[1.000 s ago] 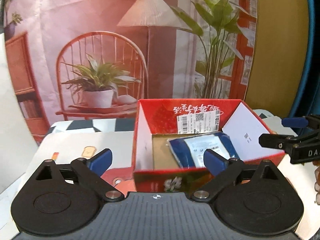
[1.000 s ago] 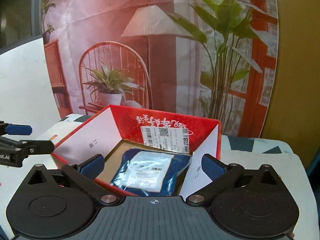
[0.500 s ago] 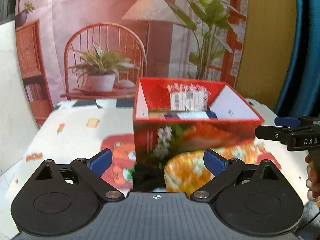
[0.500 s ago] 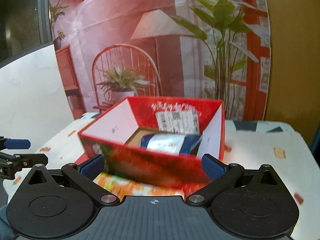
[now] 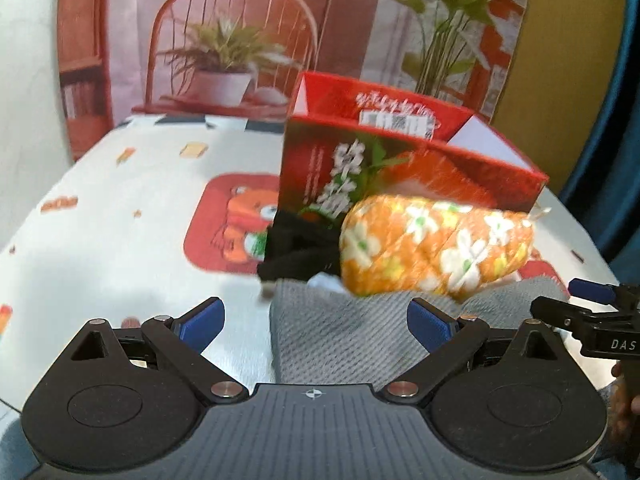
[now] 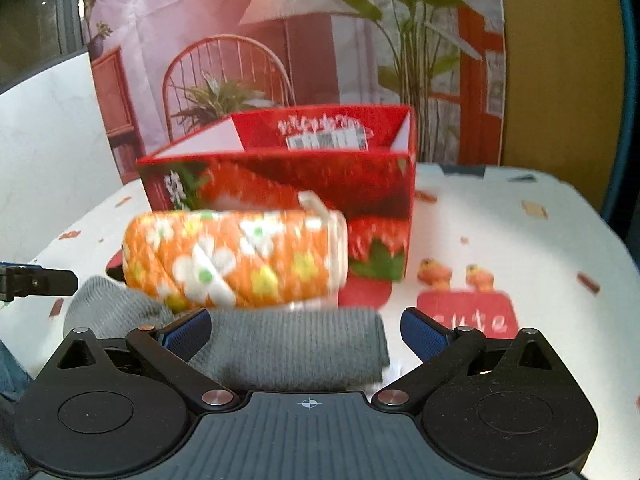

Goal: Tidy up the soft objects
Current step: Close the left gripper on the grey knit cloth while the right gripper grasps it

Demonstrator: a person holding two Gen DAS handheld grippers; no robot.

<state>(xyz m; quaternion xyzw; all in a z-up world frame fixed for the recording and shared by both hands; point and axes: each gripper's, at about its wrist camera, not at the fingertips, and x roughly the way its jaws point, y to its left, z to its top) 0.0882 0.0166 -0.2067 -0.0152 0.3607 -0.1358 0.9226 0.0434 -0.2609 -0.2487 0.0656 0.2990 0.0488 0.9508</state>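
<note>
An orange flowered roll (image 5: 436, 244) (image 6: 236, 256) lies on the table in front of the open red box (image 5: 404, 168) (image 6: 320, 184). A grey knitted cloth (image 5: 360, 336) (image 6: 280, 344) lies flat just before the roll. A black soft item (image 5: 300, 252) rests at the box's left foot. My left gripper (image 5: 316, 320) is open over the grey cloth's left part. My right gripper (image 6: 306, 328) is open, its fingers either side of the grey cloth, holding nothing. The right gripper's tip (image 5: 588, 308) shows at the left wrist view's right edge, and the left gripper's tip (image 6: 36, 282) at the right wrist view's left edge.
The table wears a white cloth with red cartoon patches (image 5: 228, 224) (image 6: 468, 312). A printed backdrop (image 5: 224, 40) of a chair and plants hangs behind it. A hand (image 5: 624, 404) holds the right gripper. The box's inside is hidden from this low angle.
Both grippers have dropped and pulled back from above the box to table level. The blue packet inside the box has gone out of sight; the roll, black item and grey cloth came into view.
</note>
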